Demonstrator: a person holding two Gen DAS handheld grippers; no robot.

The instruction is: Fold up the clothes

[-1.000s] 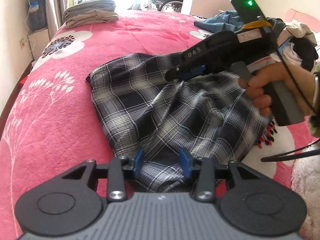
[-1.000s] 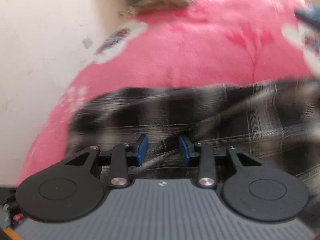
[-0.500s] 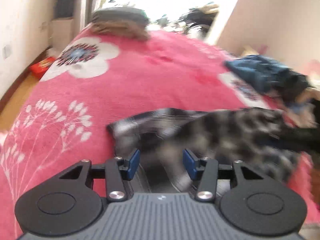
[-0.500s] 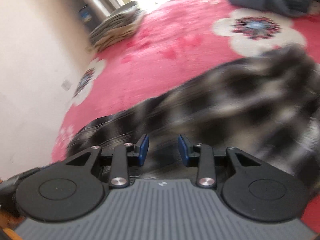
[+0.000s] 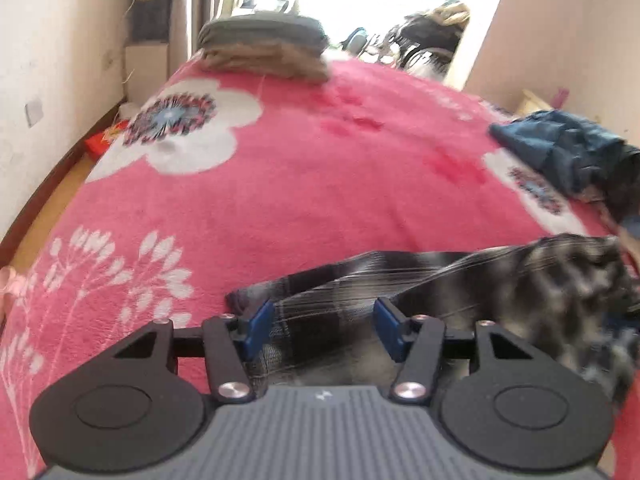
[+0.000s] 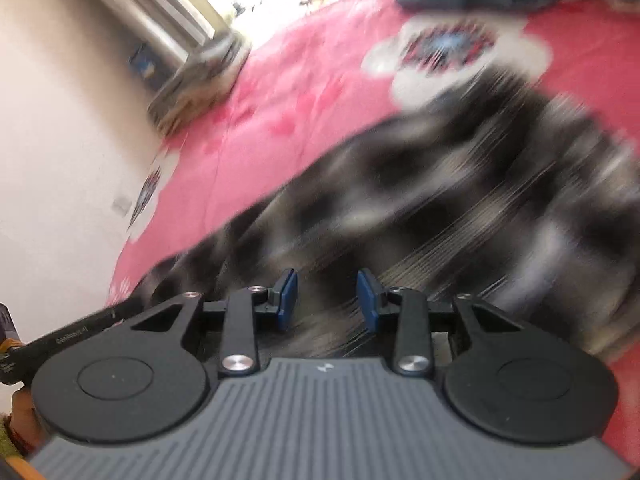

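A black-and-white plaid garment [image 5: 500, 280] lies crumpled on the pink flowered blanket [image 5: 320, 184]. Its near left corner sits right under my left gripper [image 5: 324, 320]. The left jaws are opening and stand wide; cloth shows between them, but the blue pads [image 5: 260, 330] do not press on it. In the right wrist view the same plaid garment [image 6: 440, 184] is blurred and spreads up to the right. My right gripper [image 6: 326, 292] hangs over it with a clear gap between its pads [image 6: 286, 300].
A stack of folded grey and tan clothes [image 5: 264, 48] rests at the bed's far end. A heap of dark blue clothes [image 5: 560, 152] lies at the right. A wall and floor strip run along the left of the bed. The other handheld tool [image 6: 80, 336] shows at the left edge.
Both views have swung and tilted, and the plaid garment now sits lower and to the right. My left jaws have widened. The right gripper and hand have left the left wrist view.
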